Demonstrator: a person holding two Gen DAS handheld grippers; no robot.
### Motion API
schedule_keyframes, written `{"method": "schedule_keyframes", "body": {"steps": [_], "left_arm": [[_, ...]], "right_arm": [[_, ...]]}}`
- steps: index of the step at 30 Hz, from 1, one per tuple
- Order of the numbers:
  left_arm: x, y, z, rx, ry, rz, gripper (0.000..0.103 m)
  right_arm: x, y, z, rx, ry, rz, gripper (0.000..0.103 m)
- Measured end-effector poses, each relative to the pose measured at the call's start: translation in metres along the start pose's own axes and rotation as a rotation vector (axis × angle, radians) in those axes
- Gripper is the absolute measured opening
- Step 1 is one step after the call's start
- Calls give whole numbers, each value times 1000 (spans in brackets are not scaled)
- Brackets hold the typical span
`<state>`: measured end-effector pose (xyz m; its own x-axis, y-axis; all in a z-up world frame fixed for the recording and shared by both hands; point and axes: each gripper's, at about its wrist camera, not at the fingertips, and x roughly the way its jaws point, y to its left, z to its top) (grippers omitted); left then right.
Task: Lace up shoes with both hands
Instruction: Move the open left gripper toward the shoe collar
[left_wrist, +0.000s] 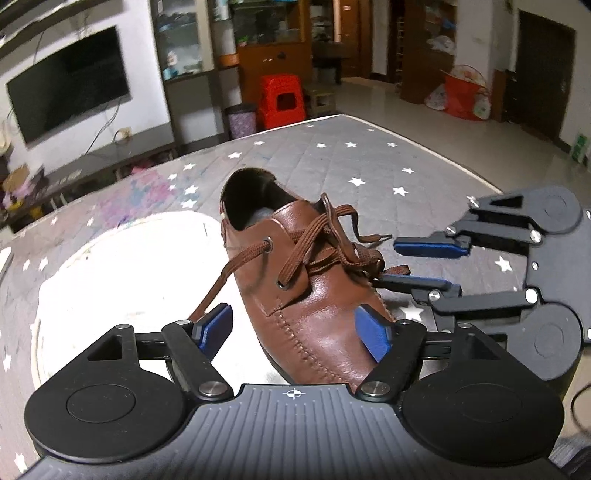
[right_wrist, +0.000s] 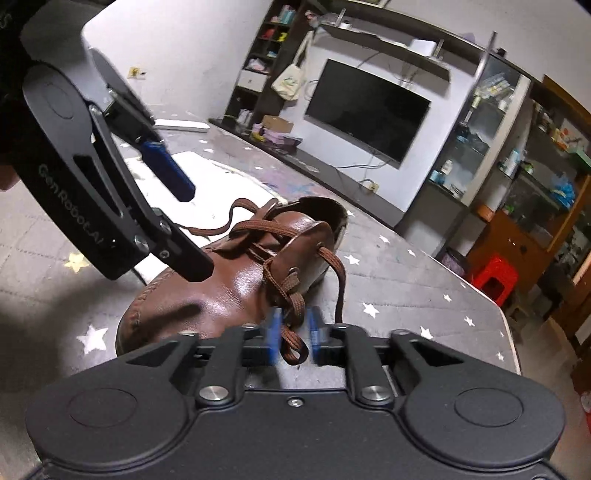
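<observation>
Both claws work at one brown shoe (left_wrist: 306, 295) on a starred mat (left_wrist: 332, 155). Left claw (left_wrist: 295, 328) is spread wide, its blue pads on either side of the shoe's toe, gripping nothing; one lace end (left_wrist: 218, 284) trails down just beside its left pad. Right claw (right_wrist: 294, 334) comes in level from the shoe's side, jaws narrowed around a lace loop (right_wrist: 293, 343) lying between its pads (right_wrist: 275, 332); motion blur hides whether they pinch it.
</observation>
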<state>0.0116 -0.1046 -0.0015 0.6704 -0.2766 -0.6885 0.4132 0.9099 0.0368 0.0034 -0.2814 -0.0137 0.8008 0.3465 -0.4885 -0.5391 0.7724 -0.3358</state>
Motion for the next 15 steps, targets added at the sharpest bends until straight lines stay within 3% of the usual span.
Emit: {"method": "schedule_keyframes", "body": {"steps": [4, 8, 10, 15], "left_arm": [[1, 3, -2, -82, 24, 29, 77], [-8, 8, -4, -179, 19, 57, 79], [-13, 8, -5, -206, 7, 66, 80], [-22, 5, -7, -238, -10, 113, 82]], "right_arm": [[-5, -15, -11, 83, 0, -19, 34], [-10, -16, -10, 164, 4, -20, 36], [-13, -15, -9, 192, 2, -24, 44], [-19, -13, -4, 232, -7, -40, 53]]}}
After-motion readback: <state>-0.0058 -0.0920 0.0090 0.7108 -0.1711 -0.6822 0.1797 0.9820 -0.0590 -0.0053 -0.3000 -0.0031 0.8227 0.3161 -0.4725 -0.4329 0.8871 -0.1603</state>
